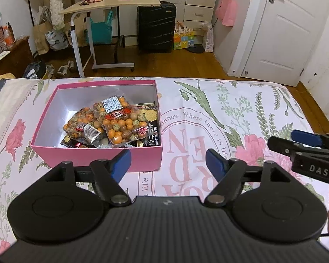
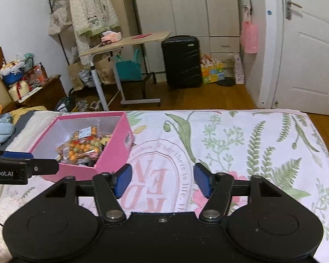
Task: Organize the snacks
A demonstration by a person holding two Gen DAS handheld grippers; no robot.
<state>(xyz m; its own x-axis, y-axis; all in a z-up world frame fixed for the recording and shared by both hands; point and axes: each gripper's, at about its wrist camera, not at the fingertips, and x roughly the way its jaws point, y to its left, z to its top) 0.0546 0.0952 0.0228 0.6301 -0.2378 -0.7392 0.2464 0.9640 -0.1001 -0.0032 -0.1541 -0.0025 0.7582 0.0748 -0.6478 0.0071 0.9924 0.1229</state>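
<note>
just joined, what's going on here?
A person is sorting snacks with two handheld grippers over a floral bedspread. The snack packets already sit in the open pink box. Left gripper and right gripper both have open jaws with nothing between them, near the box.

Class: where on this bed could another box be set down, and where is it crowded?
Free: the floral sheet right of the pink box, out to the bed's far edge. Inside the box, only its left part is bare; snack packets crowd its right.
</note>
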